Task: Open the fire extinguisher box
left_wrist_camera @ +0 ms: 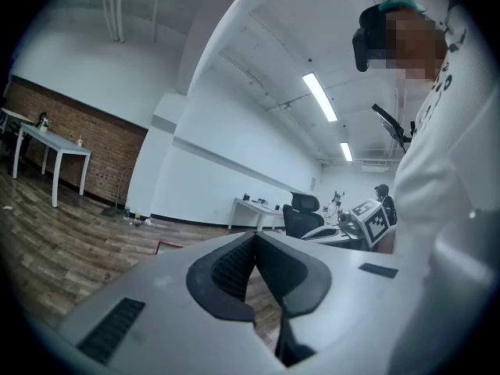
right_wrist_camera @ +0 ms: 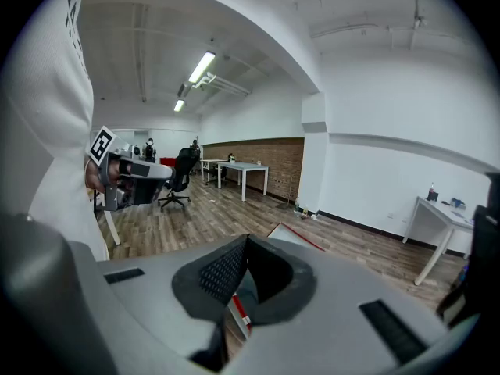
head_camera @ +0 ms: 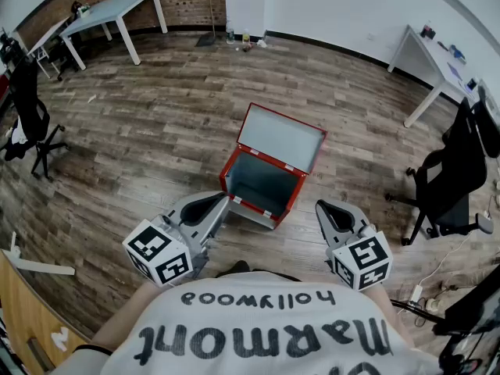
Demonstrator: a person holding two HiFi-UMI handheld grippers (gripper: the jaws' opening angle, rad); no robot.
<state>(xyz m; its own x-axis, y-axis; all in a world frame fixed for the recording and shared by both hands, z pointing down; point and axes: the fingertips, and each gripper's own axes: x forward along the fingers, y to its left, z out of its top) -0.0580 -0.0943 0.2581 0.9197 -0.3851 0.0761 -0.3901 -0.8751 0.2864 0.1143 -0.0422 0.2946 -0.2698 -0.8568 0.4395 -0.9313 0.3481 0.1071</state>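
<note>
Apparently done, I'm holding left gripper (head_camera: 221, 203) and right gripper (head_camera: 325, 208) shut, empty, clear of the open fire extinguisher box (head_camera: 262, 184).

The person wears a white T-shirt (head_camera: 258, 330) with dark lettering across it (upside down from the head view). The left gripper (head_camera: 205, 208) and right gripper (head_camera: 336, 214) are pale grey shells with black ribbed pads (left_wrist_camera: 226, 270), each bearing a white cube (head_camera: 158, 252) of black square markers.
</note>
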